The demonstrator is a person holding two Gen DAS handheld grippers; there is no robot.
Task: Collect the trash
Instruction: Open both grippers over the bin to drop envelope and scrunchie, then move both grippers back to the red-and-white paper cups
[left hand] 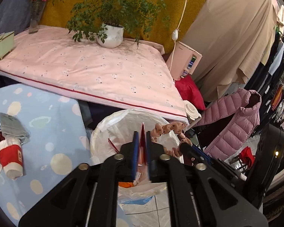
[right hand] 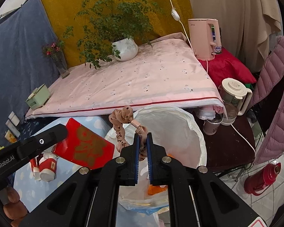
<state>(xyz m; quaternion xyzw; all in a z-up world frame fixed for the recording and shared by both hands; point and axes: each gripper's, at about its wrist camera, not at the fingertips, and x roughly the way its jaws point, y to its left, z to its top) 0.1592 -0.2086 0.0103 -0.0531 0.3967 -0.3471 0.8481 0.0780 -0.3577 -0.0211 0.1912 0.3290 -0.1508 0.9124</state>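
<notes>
My left gripper [left hand: 142,138] is shut on a flat red envelope [left hand: 142,141], seen edge-on here and as a red card with gold print in the right wrist view [right hand: 85,145]. It hangs over the bin lined with a white plastic bag [left hand: 123,121]. My right gripper [right hand: 142,141] is shut on a pink spotted string of knotted fabric [right hand: 123,117], held above the same bin [right hand: 189,121]; the string also shows in the left wrist view [left hand: 168,128]. Orange scraps [right hand: 155,189] lie inside the bag.
A pink-covered table [left hand: 85,66] holds a potted plant [left hand: 111,36], a flower vase [left hand: 35,19] and a green box [left hand: 1,45]. A blue spotted surface [left hand: 47,123] carries red-and-white cups [left hand: 11,158] and a grey cloth [left hand: 13,128]. A kettle [right hand: 234,98], red thermos [right hand: 261,177] and purple jacket [left hand: 234,124] stand right.
</notes>
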